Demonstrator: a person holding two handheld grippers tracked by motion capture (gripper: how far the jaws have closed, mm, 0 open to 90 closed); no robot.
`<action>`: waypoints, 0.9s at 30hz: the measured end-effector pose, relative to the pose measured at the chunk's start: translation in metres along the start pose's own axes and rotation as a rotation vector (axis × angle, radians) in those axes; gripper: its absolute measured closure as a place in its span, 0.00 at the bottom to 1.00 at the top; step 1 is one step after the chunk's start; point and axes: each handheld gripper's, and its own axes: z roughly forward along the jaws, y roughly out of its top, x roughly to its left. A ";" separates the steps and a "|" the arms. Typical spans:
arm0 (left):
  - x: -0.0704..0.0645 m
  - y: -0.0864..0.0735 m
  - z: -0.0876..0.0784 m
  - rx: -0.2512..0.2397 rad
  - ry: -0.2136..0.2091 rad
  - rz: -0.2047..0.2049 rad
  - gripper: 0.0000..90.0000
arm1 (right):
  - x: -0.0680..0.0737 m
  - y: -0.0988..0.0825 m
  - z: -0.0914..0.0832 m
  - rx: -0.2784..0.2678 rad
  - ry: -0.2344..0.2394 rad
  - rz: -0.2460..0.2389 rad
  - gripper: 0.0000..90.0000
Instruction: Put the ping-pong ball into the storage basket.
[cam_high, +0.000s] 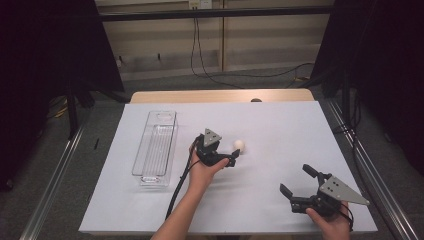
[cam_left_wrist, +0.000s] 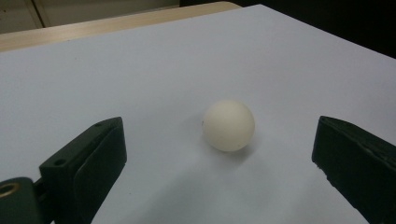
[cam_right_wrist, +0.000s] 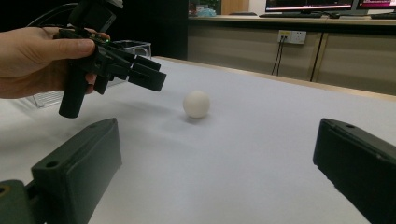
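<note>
The white ball lies near the middle of the tabletop, a little toward the far edge; the left gripper reaches for it with jaws spread wide, the ball just ahead between them, untouched; the right gripper sits near the front right corner, jaws parted, holding nothing; a clear tray stands toward the left edge

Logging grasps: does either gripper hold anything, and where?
Nothing is held. The left gripper is open toward the white ball, not touching; the right gripper is open and empty.
</note>
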 end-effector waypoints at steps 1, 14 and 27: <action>0.000 0.000 0.000 -0.002 0.005 -0.001 0.04 | 0.000 0.000 0.000 -0.001 -0.001 0.004 0.01; 0.000 0.001 0.005 0.038 0.008 0.014 0.04 | 0.000 0.000 0.000 0.000 -0.003 0.003 0.01; -0.002 0.004 0.017 0.051 -0.001 0.006 0.04 | -0.001 0.000 0.000 -0.002 -0.002 0.002 0.01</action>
